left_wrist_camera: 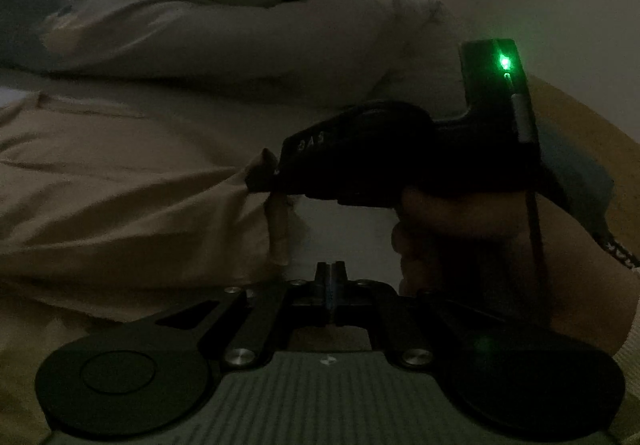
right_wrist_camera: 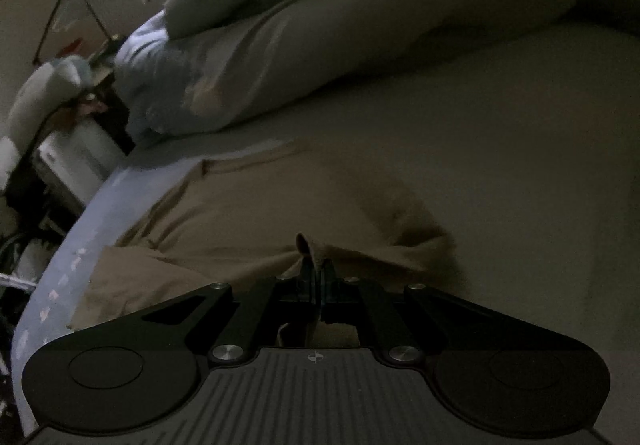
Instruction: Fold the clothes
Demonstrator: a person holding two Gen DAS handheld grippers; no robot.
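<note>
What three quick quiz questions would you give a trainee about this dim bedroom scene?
1. True or false: the right claw is pinching the tan garment.
2. The garment lies on: A a bed; B a floor; C a chair.
3. Fill in: seen from the left wrist, the small light on the right claw's housing glows ____.
Key: 1 true; 2 A; 3 green.
</note>
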